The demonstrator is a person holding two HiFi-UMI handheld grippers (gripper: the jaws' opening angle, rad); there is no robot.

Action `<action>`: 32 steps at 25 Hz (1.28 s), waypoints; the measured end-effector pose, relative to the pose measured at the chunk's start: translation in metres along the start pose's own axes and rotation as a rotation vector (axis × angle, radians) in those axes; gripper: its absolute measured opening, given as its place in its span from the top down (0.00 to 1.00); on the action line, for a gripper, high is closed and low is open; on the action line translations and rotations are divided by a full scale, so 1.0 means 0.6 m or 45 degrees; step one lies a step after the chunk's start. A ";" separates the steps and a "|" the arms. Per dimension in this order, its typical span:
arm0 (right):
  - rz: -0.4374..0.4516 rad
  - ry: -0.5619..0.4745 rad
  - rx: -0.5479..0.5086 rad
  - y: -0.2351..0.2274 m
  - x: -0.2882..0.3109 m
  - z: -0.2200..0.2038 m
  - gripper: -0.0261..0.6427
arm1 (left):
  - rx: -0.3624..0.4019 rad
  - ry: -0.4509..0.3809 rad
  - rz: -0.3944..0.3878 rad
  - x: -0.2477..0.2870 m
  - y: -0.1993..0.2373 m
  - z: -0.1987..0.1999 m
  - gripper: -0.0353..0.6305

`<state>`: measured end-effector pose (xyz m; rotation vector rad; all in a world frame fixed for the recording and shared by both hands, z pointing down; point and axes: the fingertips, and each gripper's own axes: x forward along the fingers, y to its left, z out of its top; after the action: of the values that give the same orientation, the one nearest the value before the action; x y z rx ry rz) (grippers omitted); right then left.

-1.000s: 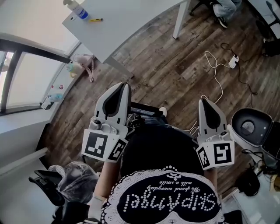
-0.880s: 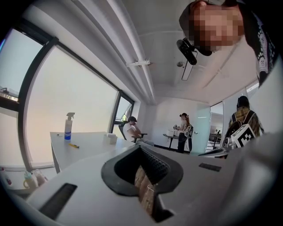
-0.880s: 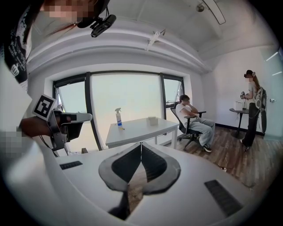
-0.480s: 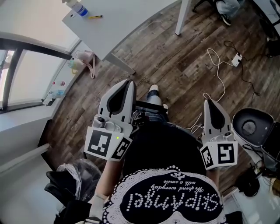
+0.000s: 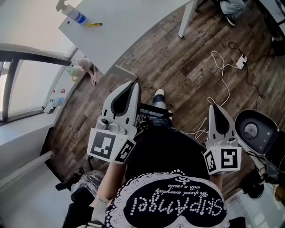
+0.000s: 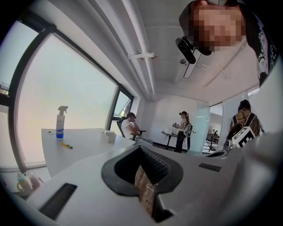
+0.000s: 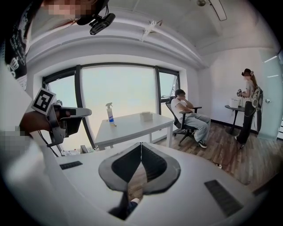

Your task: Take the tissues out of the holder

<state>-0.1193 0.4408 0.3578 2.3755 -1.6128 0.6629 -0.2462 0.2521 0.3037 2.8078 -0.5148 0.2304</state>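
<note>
Left hand-held gripper (image 5: 133,85): jaws closed together, holding nothing, short of the tabletop.
Right hand-held gripper (image 5: 213,107): jaws closed, empty.
Wood floor (image 5: 178,67): lies between both and the tabletop.
Plug block (image 5: 241,61): on the floor, right of the tabletop.
Tabletop (image 5: 133,18): white.
Spray bottle (image 5: 71,12): upright at its window side, yellow pen (image 5: 94,24) beside.
Tissue holder (image 7: 145,116): on the tabletop, untouched.
Seated person (image 7: 188,112): just beyond the tabletop.

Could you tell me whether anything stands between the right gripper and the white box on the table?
Nothing visible does. Between the shut right gripper and the white box, probably the tissue holder, lie only wooden floor and bare table top; the spray bottle stands aside.
</note>
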 end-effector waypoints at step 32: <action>-0.074 -0.022 -0.003 0.025 0.170 0.110 0.94 | -0.014 0.007 -0.051 0.119 0.159 0.059 0.94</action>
<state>-0.0849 0.3238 0.3457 2.4233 -1.5438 0.6305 -0.2116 0.1329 0.3075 2.8032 -0.4570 0.2261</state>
